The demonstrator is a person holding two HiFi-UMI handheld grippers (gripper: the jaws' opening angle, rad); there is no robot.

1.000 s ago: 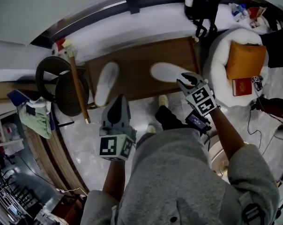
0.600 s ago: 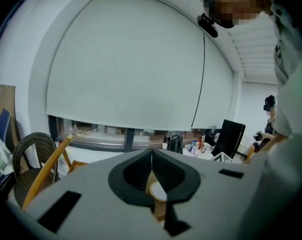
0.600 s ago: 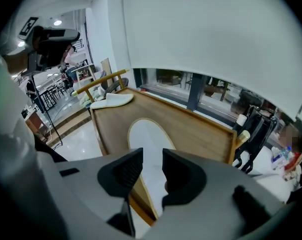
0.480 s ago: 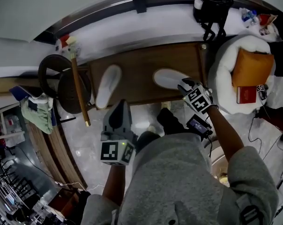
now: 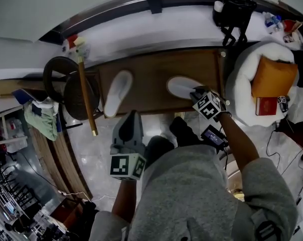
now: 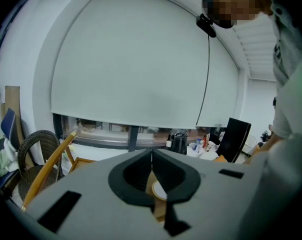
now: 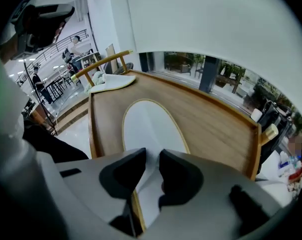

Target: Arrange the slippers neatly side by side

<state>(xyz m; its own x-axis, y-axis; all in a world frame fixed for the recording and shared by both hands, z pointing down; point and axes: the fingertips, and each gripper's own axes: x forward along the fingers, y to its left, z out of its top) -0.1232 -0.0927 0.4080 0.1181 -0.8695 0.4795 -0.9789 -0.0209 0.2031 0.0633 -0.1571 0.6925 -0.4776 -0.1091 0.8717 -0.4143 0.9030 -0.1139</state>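
your right claw is tipped steeply down at the near end of the right-hand slipper, which lies flat on the wooden platform. in the right gripper view the jaws have just been closing; they stand a little apart, with the slipper's white end filling the gap, and nothing shows the pads pinching it. the left-hand slipper lies well apart from it on the same platform, angled toward the front edge. your left claw is fully closed on nothing, held over the pale floor just in front of the platform. each claw's cube shows a black-and-white square marker. a red flat item on the white seat carries print too small to read.
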